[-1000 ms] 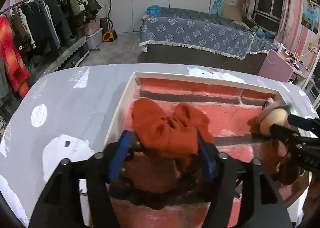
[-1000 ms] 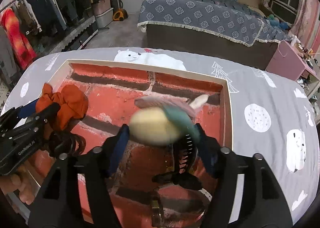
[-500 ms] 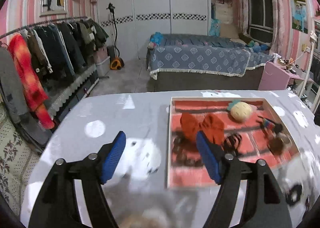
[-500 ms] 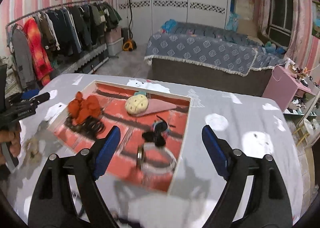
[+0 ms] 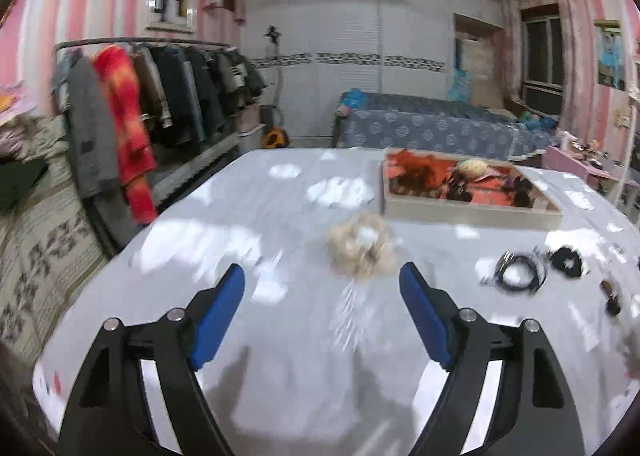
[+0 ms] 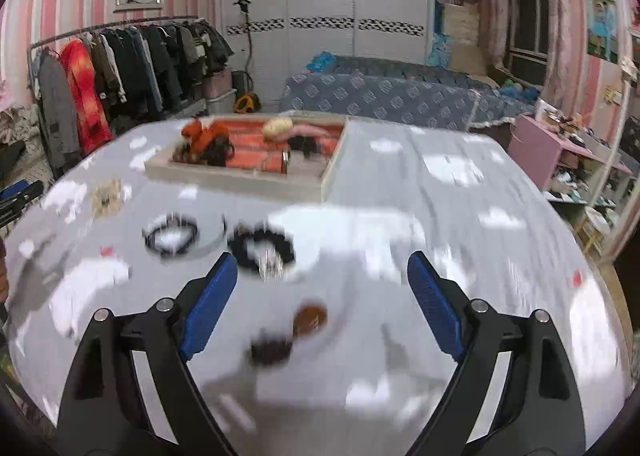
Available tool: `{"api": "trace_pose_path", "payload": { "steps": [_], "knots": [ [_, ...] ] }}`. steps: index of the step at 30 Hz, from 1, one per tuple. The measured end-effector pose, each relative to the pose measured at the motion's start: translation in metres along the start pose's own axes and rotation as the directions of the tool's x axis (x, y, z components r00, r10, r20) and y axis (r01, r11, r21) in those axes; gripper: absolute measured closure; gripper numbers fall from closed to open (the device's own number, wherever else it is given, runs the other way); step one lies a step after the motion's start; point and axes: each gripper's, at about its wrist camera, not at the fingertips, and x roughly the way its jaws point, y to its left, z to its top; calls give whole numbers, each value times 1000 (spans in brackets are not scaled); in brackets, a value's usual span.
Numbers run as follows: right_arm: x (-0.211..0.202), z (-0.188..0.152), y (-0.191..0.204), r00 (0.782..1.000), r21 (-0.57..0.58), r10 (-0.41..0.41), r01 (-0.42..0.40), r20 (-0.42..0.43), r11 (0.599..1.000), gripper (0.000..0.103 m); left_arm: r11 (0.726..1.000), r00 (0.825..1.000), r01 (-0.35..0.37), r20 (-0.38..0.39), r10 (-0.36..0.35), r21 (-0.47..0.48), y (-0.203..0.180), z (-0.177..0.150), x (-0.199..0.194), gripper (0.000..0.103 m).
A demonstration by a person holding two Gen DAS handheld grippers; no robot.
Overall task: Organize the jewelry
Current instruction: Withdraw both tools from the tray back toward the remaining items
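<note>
My left gripper point(image 5: 322, 280) is open and empty above the grey table, just short of a beige fluffy scrunchie point(image 5: 362, 248). My right gripper point(image 6: 322, 268) is open and empty, with a black scrunchie point(image 6: 262, 246) just ahead and a brown clip point(image 6: 310, 318) and a dark item point(image 6: 272, 350) between its fingers. A black bracelet point(image 6: 172, 236) lies to the left. The red-lined tray point(image 6: 240, 175) holds an orange scrunchie point(image 6: 202, 133), a yellow plush clip point(image 6: 278, 125) and dark pieces. The tray also shows in the left wrist view point(image 5: 472, 209).
A clothes rack point(image 5: 160, 95) stands left of the table. A bed point(image 6: 400, 91) lies behind it, and a pink cabinet point(image 6: 548, 147) is at the right. The table edge curves close to both grippers. The tip of the left gripper point(image 6: 18, 195) shows at the far left.
Both grippers let go of the orange scrunchie and the yellow plush clip in the tray. They pulled back and lowered toward the loose items on the table.
</note>
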Motion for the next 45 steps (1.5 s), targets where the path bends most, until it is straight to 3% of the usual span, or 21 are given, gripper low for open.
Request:
{"api": "trace_pose_path", "payload": {
  "steps": [5, 11, 13, 15, 16, 25, 45],
  "knots": [
    [-9, -33, 9, 1000, 13, -4, 4, 17, 1000, 17, 999, 1000, 26, -5, -26, -34, -3, -21, -12, 25],
    [-7, -38, 5, 1000, 42, -4, 3, 14, 999, 17, 995, 999, 4, 51, -9, 96, -31, -21, -24, 21],
    [-3, -41, 6, 1000, 48, -4, 4, -1, 999, 17, 993, 999, 30, 33, -34, 114, -38, -25, -23, 21],
    [-8, -41, 8, 999, 35, -21, 21, 23, 999, 17, 994, 998, 65, -14, -64, 92, -38, -33, -15, 21],
    [-8, -41, 11, 999, 24, -24, 23, 26, 999, 17, 994, 998, 46, -41, -42, 102, -42, -35, -11, 21],
    [-6, -42, 14, 1000, -2, -28, 28, 11, 1000, 17, 997, 999, 53, -16, -52, 58, -34, -34, -12, 21],
    [-2, -42, 20, 999, -31, -42, 41, -20, 999, 17, 995, 997, 69, -22, -67, 75, -35, -37, -9, 21]
  ]
}}
